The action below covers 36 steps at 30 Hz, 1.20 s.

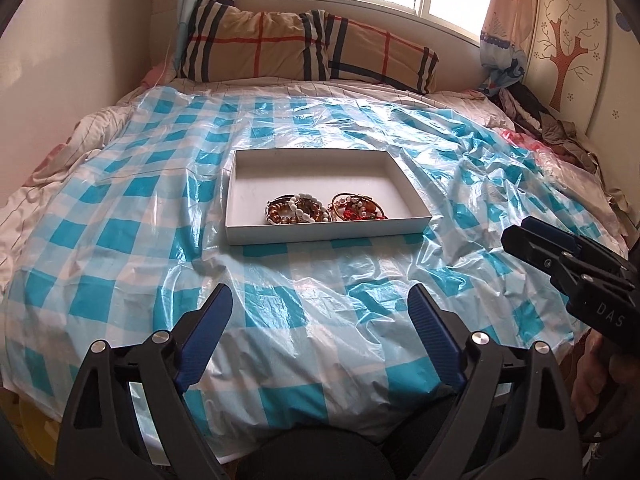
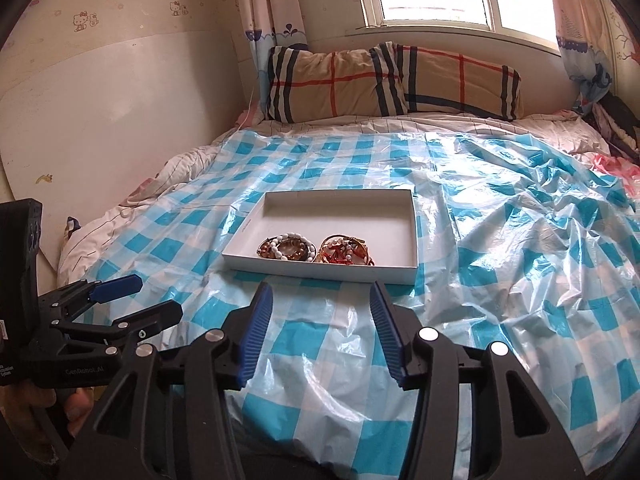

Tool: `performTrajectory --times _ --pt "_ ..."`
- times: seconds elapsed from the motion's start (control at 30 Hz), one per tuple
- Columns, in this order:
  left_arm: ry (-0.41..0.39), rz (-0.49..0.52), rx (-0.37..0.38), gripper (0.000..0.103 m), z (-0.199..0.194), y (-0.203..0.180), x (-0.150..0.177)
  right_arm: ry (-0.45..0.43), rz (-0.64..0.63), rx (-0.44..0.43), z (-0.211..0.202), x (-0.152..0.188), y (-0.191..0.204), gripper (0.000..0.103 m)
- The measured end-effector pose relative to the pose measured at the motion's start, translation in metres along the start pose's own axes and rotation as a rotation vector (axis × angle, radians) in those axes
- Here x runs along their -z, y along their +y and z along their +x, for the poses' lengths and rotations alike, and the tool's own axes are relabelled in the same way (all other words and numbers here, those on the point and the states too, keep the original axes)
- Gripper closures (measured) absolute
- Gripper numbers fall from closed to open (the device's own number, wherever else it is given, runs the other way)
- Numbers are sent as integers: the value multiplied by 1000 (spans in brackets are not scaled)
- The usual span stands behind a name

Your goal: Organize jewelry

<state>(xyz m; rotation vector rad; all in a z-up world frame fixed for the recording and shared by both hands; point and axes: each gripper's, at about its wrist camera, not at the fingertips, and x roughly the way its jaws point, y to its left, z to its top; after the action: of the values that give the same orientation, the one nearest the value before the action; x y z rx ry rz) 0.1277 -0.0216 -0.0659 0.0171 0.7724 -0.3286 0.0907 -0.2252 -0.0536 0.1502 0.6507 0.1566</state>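
A shallow white box [image 1: 240,184] [image 2: 412,240] lies on the blue-and-white checked plastic sheet [image 1: 160,200] [image 2: 500,260] on the bed. Several bracelets lie in its near half: a white and brown bead pile [image 1: 298,210] [image 2: 286,246] on the left and a red and gold pile [image 1: 358,208] [image 2: 344,252] on the right. My left gripper [image 1: 320,304] [image 2: 156,296] is open and empty, well short of the box. My right gripper [image 2: 322,300] [image 1: 516,232] is open and empty, just short of the box's near wall.
A plaid pillow [image 1: 304,46] [image 2: 392,80] lies at the head of the bed under a window. A heap of clothes [image 1: 552,128] sits at the far right edge. A wall runs along the bed's left side.
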Motion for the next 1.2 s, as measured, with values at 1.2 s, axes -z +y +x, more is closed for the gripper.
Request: performTrajectory --times 1.2 --pt "-80 19 -53 8 -99 -12 28 -87 -4 20 -101 32 33 35"
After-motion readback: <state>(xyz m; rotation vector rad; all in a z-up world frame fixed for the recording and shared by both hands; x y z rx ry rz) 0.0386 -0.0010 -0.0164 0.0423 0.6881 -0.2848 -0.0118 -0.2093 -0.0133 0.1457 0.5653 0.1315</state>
